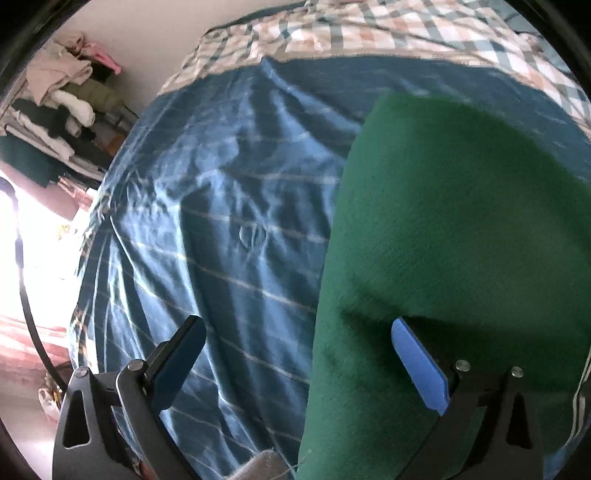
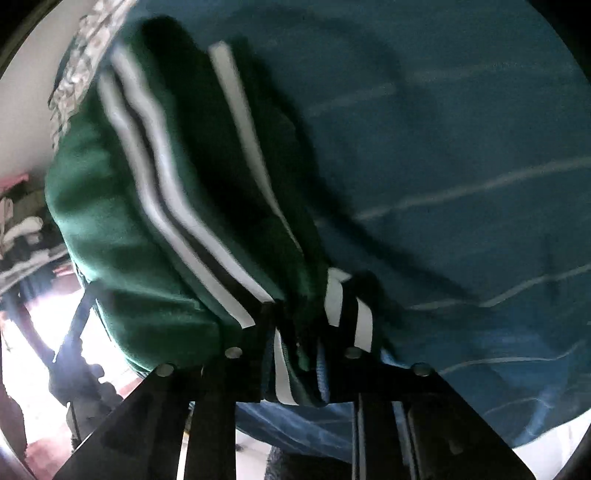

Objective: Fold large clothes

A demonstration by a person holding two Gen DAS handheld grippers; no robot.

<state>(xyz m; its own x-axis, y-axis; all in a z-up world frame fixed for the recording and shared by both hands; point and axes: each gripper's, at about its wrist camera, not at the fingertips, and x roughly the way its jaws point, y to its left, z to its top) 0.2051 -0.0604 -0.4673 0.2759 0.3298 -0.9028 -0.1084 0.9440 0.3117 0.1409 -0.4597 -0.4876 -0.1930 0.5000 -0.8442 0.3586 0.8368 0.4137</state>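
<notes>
right gripper (image 2: 303, 332) clamped on bunched edge of green garment (image 2: 122, 206) with white stripes (image 2: 162, 177), fabric pinched between its jaws. garment lies on blue striped bedsheet (image 1: 221, 221). left gripper (image 1: 295, 369) jaws wide apart, holding nothing; one blue pad (image 1: 419, 363) over green cloth, other over sheet. plaid blanket (image 1: 332, 29) beyond. clothes pile (image 1: 62, 110) beside bed.
</notes>
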